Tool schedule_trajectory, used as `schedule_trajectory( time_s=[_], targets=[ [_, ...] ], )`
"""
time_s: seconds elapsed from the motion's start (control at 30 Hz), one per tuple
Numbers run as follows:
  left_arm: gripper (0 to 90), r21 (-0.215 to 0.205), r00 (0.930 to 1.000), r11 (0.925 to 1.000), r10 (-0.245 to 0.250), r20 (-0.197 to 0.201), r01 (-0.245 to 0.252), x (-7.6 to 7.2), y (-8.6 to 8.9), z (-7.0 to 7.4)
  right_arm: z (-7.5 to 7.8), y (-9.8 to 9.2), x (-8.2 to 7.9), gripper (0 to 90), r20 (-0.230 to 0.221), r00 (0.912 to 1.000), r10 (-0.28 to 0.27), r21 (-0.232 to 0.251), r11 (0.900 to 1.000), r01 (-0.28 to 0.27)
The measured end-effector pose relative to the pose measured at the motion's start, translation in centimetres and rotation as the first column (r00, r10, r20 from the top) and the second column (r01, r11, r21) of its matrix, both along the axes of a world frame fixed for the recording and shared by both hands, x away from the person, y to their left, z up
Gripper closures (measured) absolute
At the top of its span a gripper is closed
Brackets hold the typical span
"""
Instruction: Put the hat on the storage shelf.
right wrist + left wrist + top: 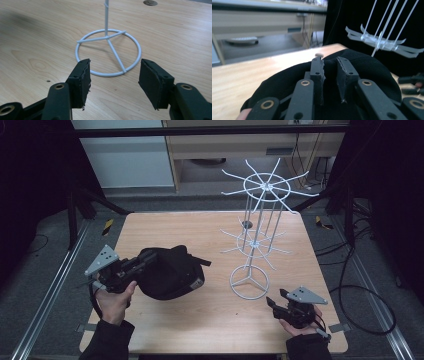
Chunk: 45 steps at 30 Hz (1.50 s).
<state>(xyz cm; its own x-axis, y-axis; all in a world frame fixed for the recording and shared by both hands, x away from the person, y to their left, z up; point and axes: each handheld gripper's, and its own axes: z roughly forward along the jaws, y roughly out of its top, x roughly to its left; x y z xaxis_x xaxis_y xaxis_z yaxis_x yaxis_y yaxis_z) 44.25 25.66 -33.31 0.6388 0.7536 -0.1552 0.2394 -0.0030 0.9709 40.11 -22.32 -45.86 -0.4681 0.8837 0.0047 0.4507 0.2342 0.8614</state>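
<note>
A black cap (170, 272) hangs at the left of the wooden table (165, 227), and my left gripper (145, 261) is shut on its near edge. In the left gripper view the jaws (330, 63) stand narrow with the cap's dark fabric (364, 66) between and beyond them. A white wire rack (268, 186) with two tiers of spokes stands right of centre on a ring base (249, 283). My right gripper (274, 302) is low near the table's front right, open, with nothing between its fingers (113, 72). It faces the ring base (108, 37).
A round grommet (247, 224) sits in the table behind the rack. Black frame posts and a crossbar surround the table, and cables (370, 290) lie on the floor at the right. A cabinet stands beyond the far edge. The rack's lower spokes (382, 42) reach toward the cap.
</note>
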Motion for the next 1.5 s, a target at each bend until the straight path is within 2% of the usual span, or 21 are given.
schedule_trajectory(
  time_s=[0.27, 0.6, 0.7, 0.9, 1.13, 1.5],
  targets=[
    [74.9, -0.083, 0.9965, 0.9965, 0.017, 0.082, -0.010, 0.0, -0.5, 4.1, -0.2, -0.8, 0.1, 42.7, -0.003, 0.9995, -0.031, 0.008, 0.999, 0.031],
    [74.9, -0.119, 0.9921, 0.9929, 0.024, 0.123, -0.009, 0.5, -1.4, 8.1, -0.4, -1.0, 0.3, 42.8, -0.001, 0.9991, -0.042, 0.008, 0.999, 0.042],
    [74.9, -0.129, 0.9894, 0.9916, 0.028, 0.143, -0.009, 0.5, -1.6, 9.5, -0.5, -1.1, 0.3, 42.8, -0.004, 0.9990, -0.044, 0.007, 0.999, 0.044],
    [74.9, -0.176, 0.9811, 0.9843, 0.050, 0.187, -0.016, 0.4, -2.1, 12.4, -0.6, -1.0, 0.4, 42.8, -0.006, 0.9992, -0.040, 0.005, 0.999, 0.040],
    [74.9, -0.193, 0.9729, 0.9804, 0.082, 0.216, -0.040, 0.9, -3.4, 14.6, -0.6, -1.1, 0.5, 42.8, -0.001, 0.9992, -0.039, -0.003, 0.999, 0.039],
    [74.9, -0.218, 0.9592, 0.9694, 0.163, 0.231, -0.112, 2.9, -4.9, 17.5, -0.7, -1.0, 0.6, 42.7, -0.004, 0.9993, -0.036, 0.004, 0.999, 0.036]
  ],
)
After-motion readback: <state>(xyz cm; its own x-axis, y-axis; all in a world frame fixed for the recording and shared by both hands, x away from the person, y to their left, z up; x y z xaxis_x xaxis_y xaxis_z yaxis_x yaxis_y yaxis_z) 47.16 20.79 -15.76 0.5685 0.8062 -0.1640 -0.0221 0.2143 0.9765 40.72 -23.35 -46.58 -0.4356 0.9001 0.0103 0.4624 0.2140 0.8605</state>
